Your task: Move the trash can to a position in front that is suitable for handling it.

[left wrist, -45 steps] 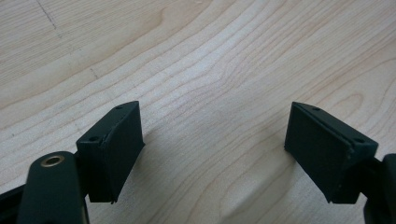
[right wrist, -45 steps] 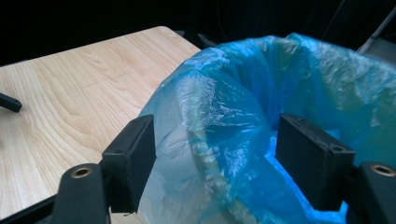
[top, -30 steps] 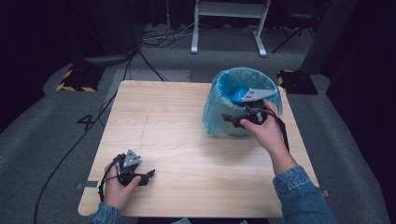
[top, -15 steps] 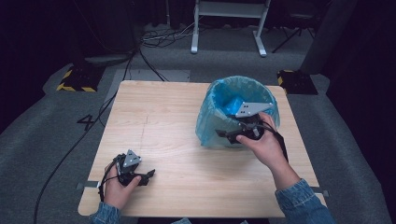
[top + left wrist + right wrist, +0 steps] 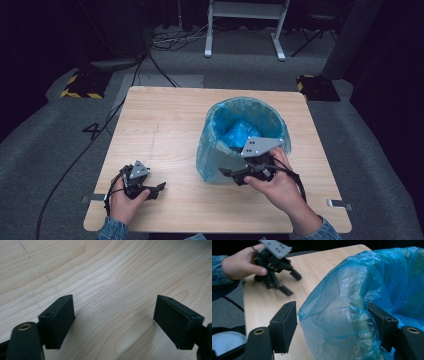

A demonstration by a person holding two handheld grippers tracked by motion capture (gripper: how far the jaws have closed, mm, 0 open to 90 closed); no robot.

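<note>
Room: dark, grey carpeted floor (image 5: 50,135) with black cables running toward the upper left of the high view; a white metal stand (image 5: 245,20) at top centre.
Surface: light wooden table (image 5: 165,125), grain plain in the left gripper view, bare wherever the bin and grippers are not.
Container: round bin lined with a blue plastic bag (image 5: 240,135), standing right of centre on the table in the high view; the liner folds over the rim and hangs down the outer wall.
Contents: crumpled blue plastic at the bottom of the bin; I cannot tell whether it is the liner itself or a separate piece.
Right gripper (image 5: 235,174): in my right hand at the near side of the bin, lower centre-right of the high view. In the right gripper view one jaw is outside the bag and the other inside, behind the film, so the liner's rim lies between them. The jaws stand wide; I cannot tell whether the pads press on the plastic.
Left gripper (image 5: 157,190): in my left hand at the lower left of the high view, well apart from the bin. Jaws wide apart over bare wood, nothing between them.
</note>
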